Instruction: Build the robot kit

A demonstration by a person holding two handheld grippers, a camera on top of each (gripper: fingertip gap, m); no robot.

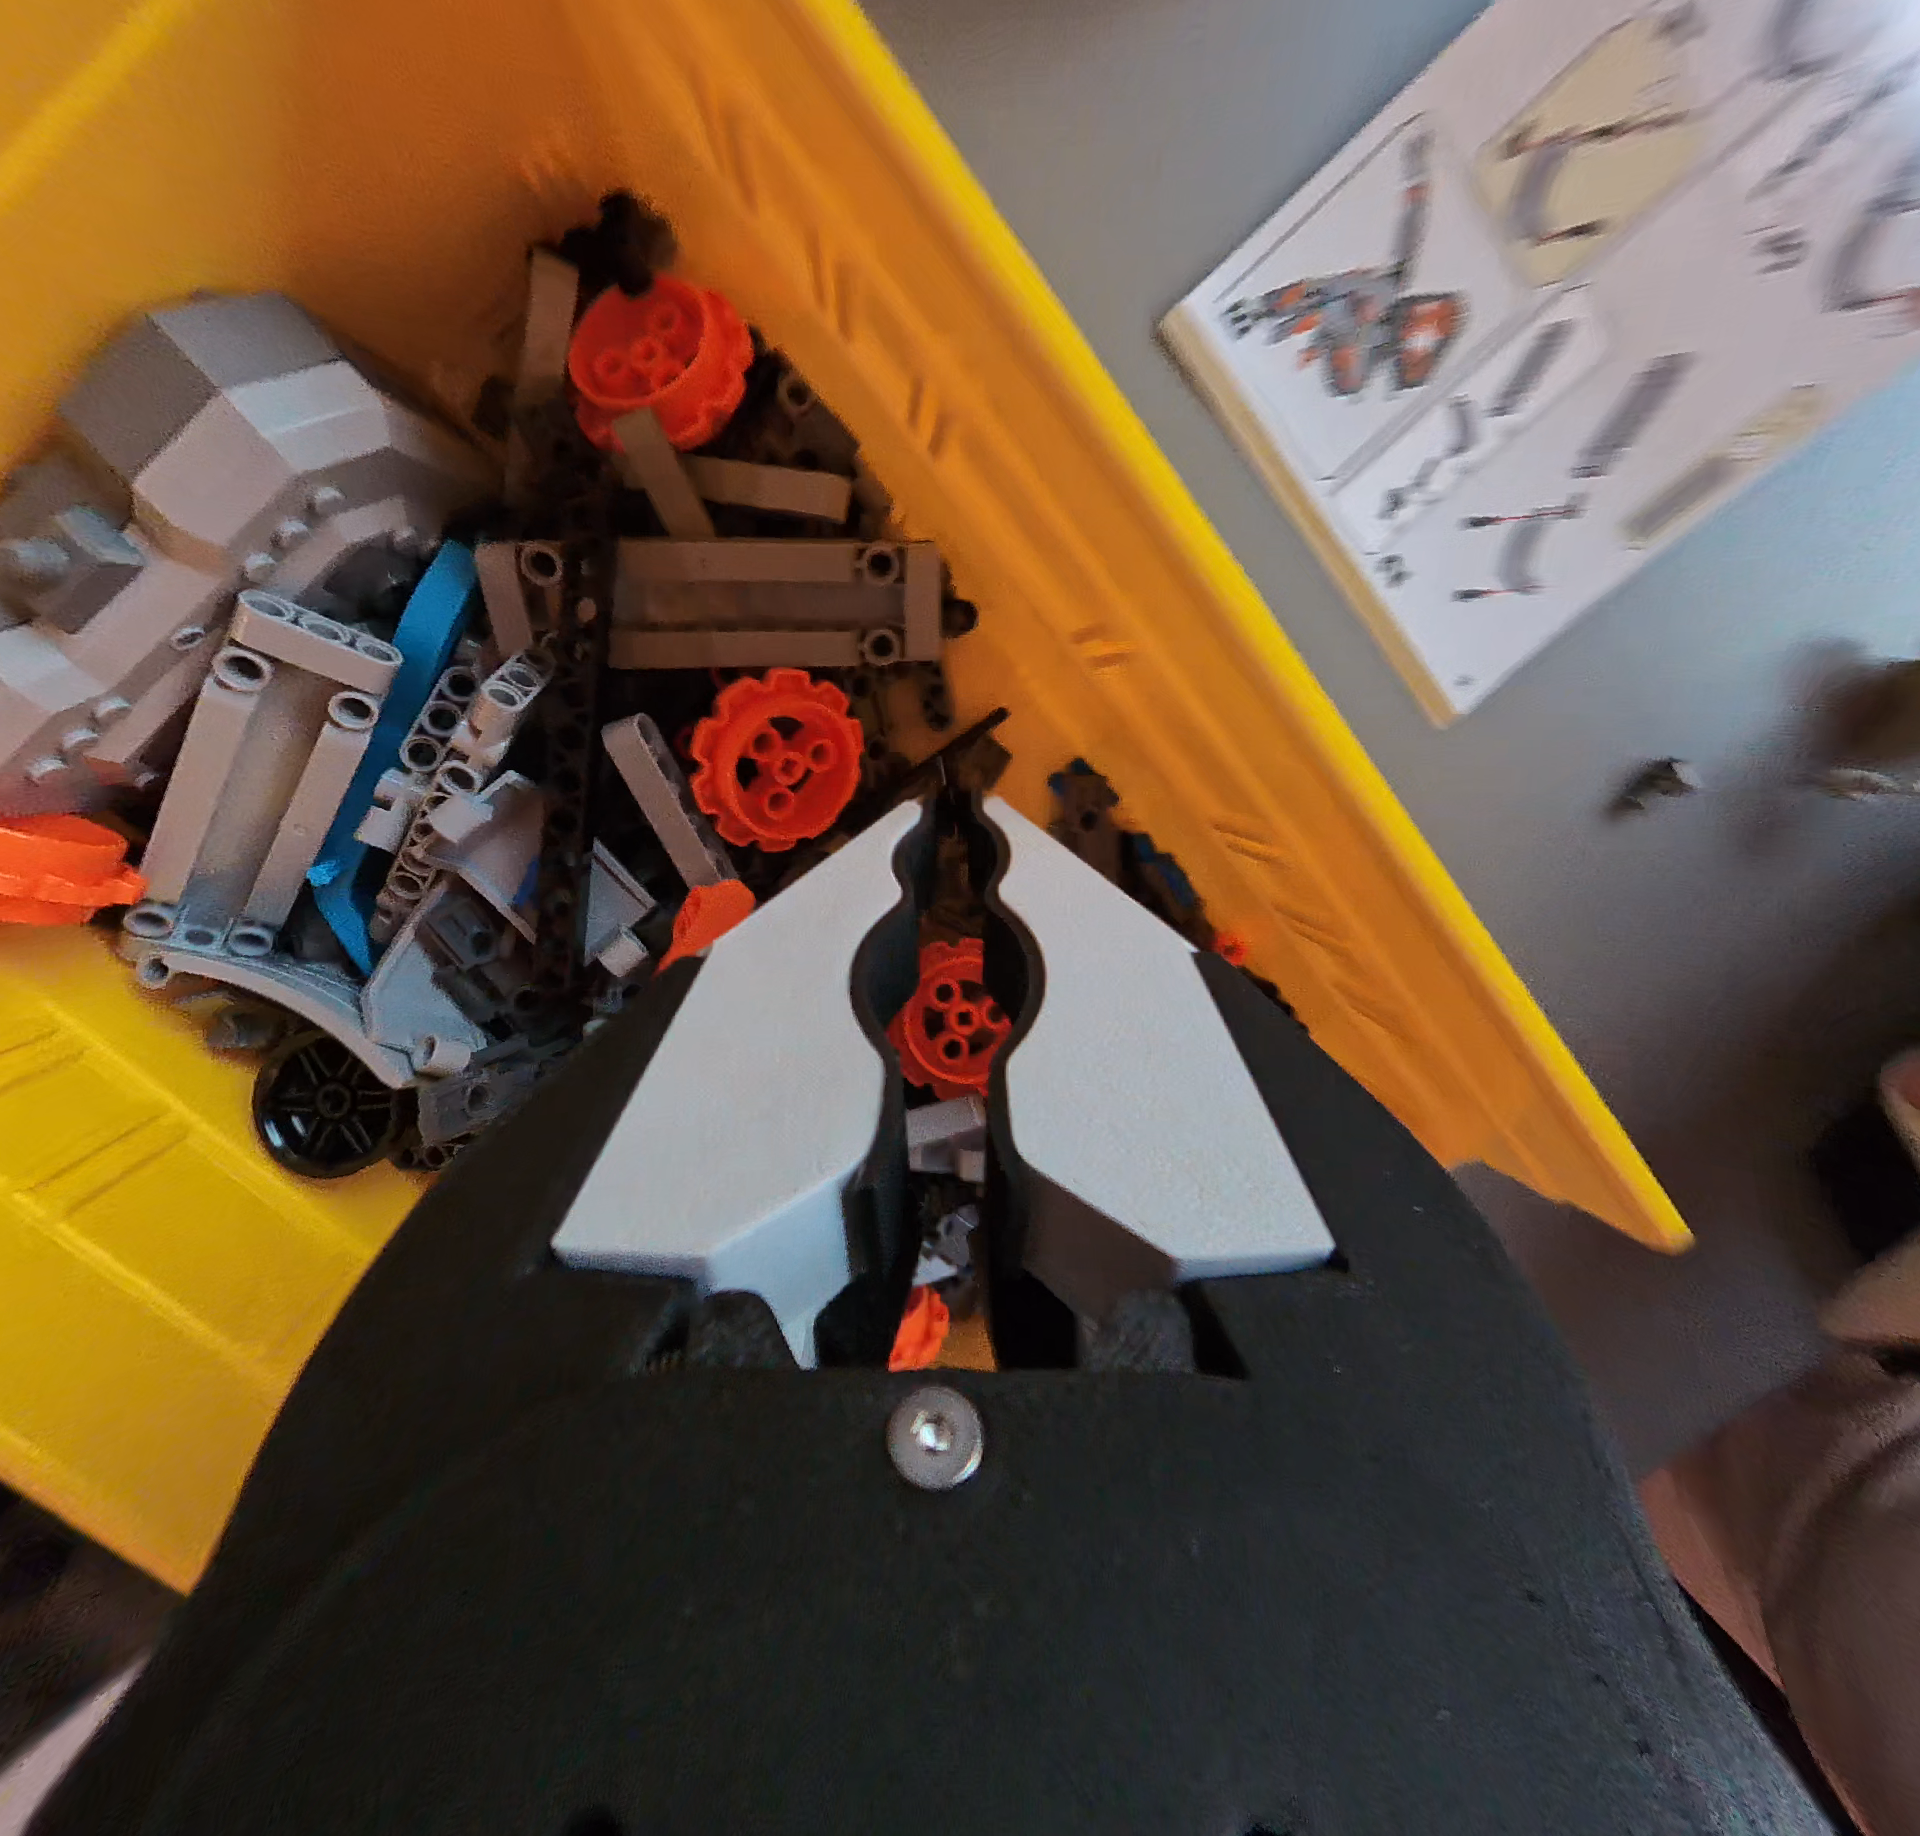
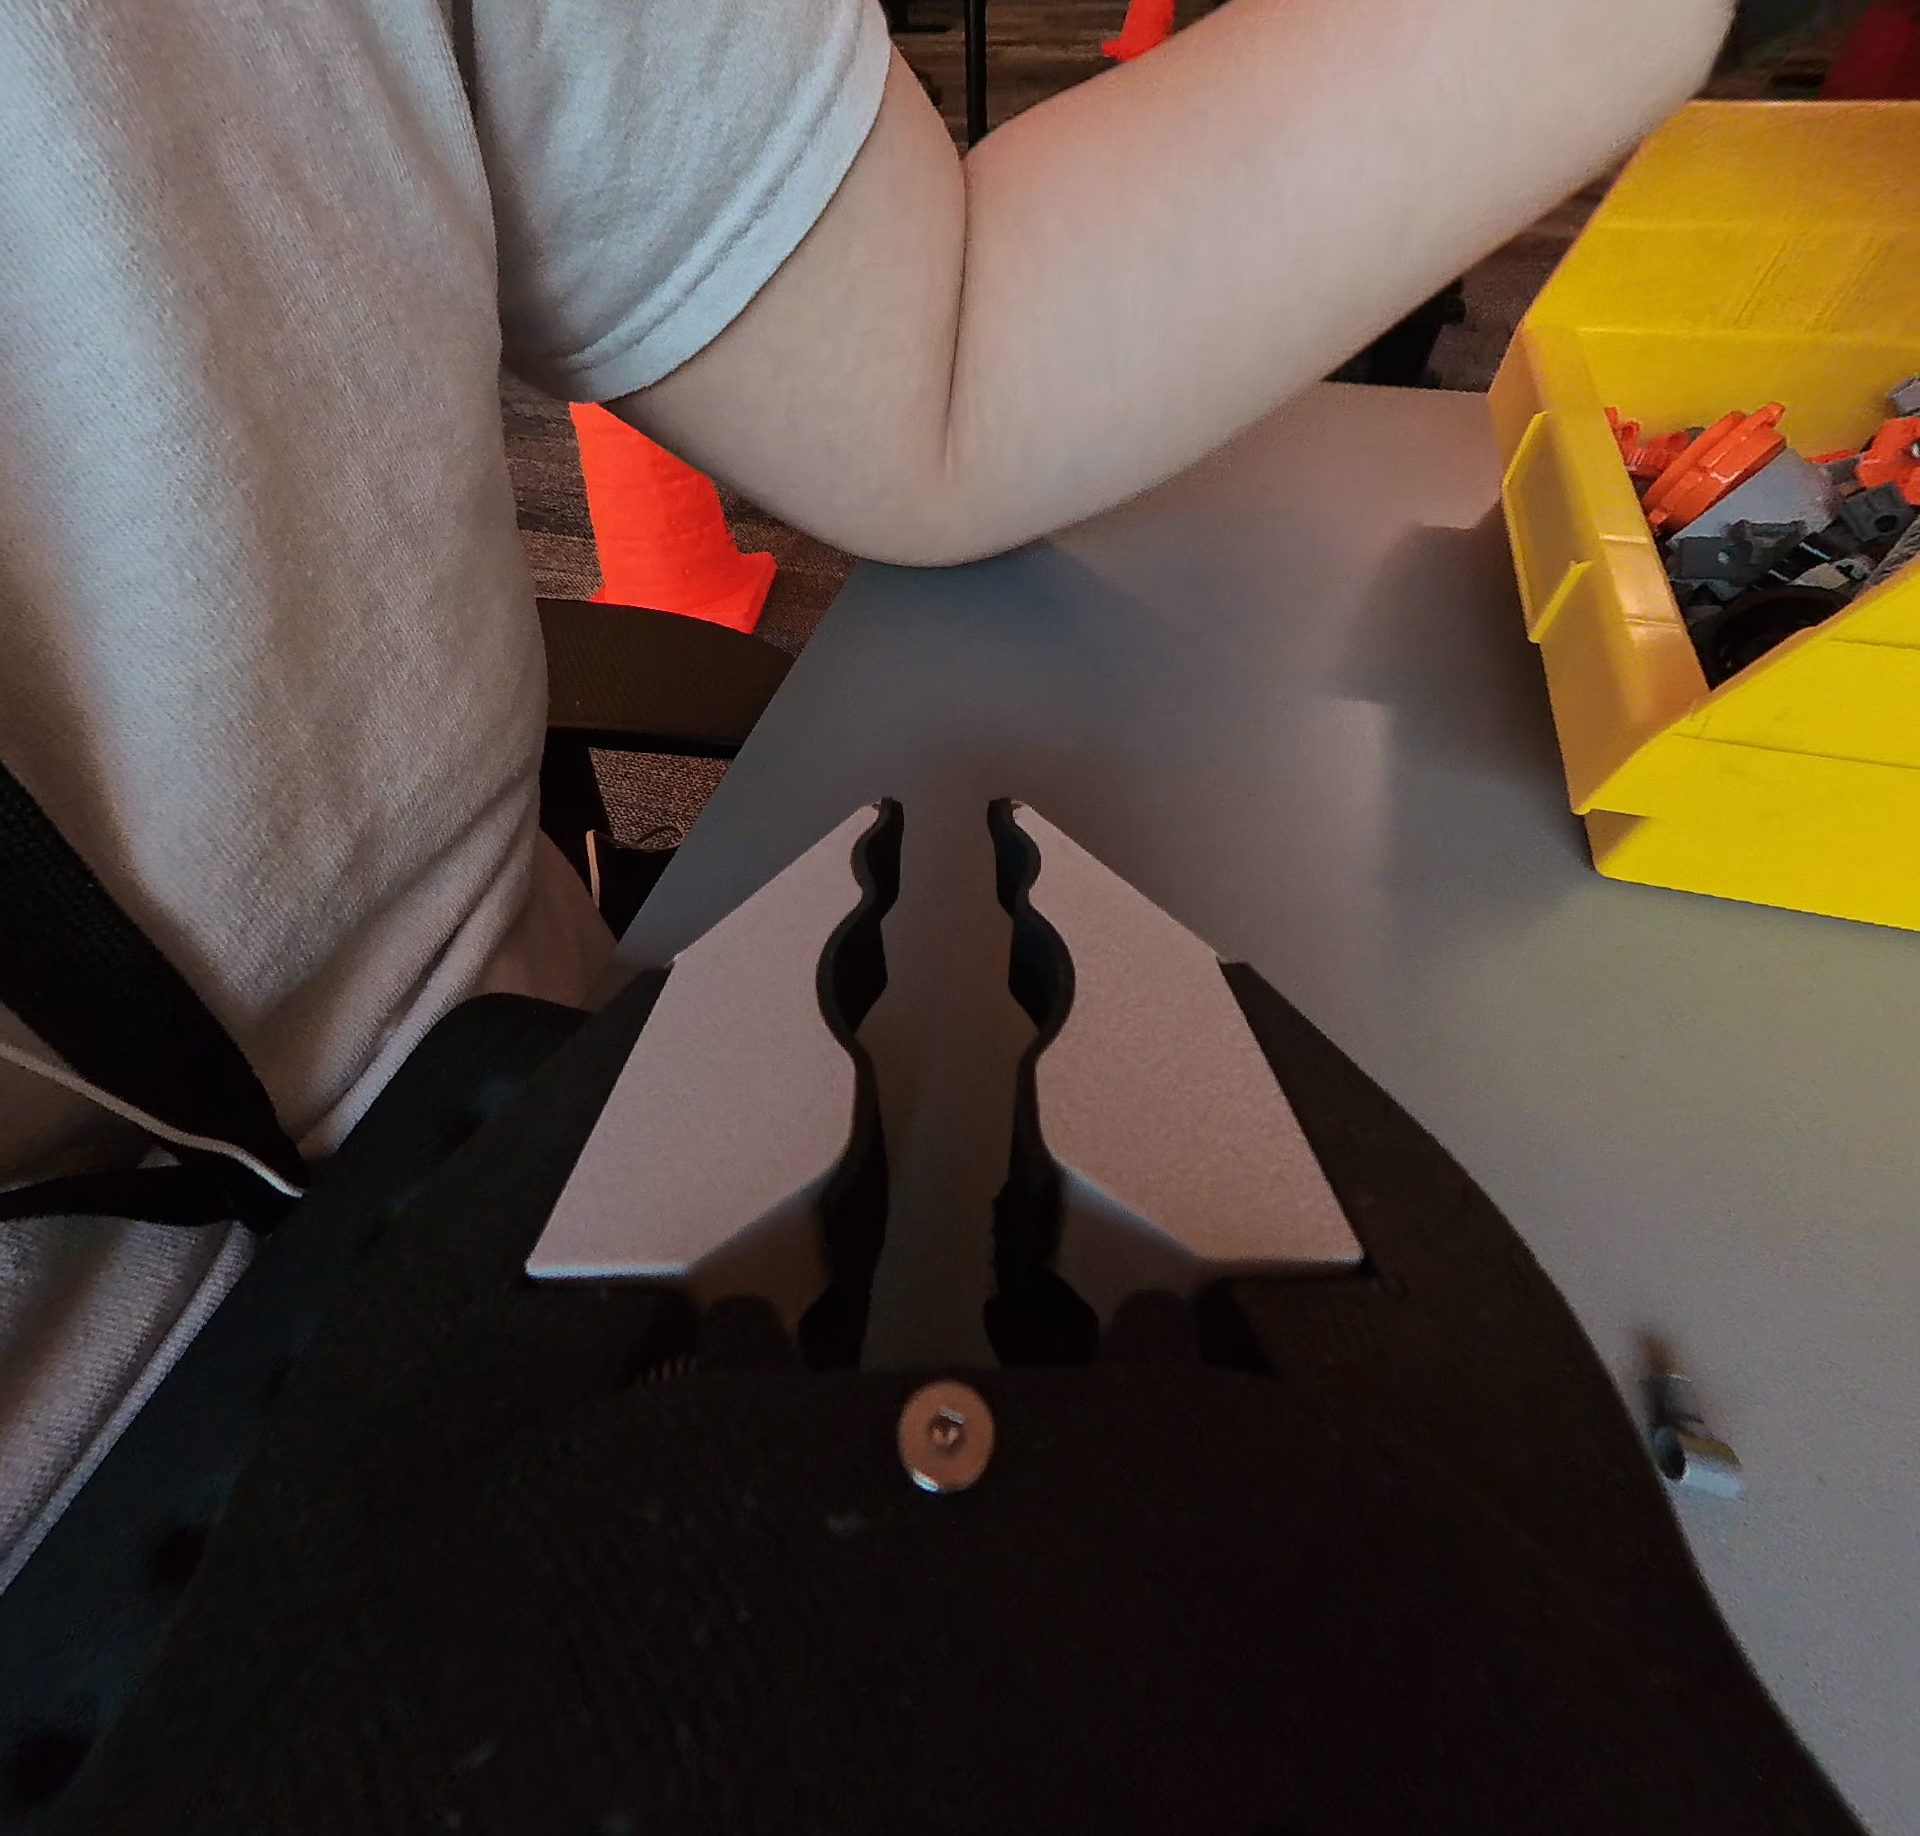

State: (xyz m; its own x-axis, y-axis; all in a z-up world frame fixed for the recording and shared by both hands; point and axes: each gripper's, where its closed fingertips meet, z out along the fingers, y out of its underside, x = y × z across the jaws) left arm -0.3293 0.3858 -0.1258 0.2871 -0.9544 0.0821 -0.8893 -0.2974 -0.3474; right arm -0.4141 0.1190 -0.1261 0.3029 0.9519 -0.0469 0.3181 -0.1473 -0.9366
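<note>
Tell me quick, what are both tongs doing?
Left tongs: nearly closed over the yellow bin, on a thin black piece, it seems.
Right tongs: open, empty, above the grey table.

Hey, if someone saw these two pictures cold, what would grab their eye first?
Probably the yellow bin heaped with grey, black and orange building pieces, with the left gripper poised over the pile, its tips nearly together. The right gripper hangs open over the bare grey table, a person's bent arm crossing just beyond it. An open instruction booklet lies beside the bin.
</note>
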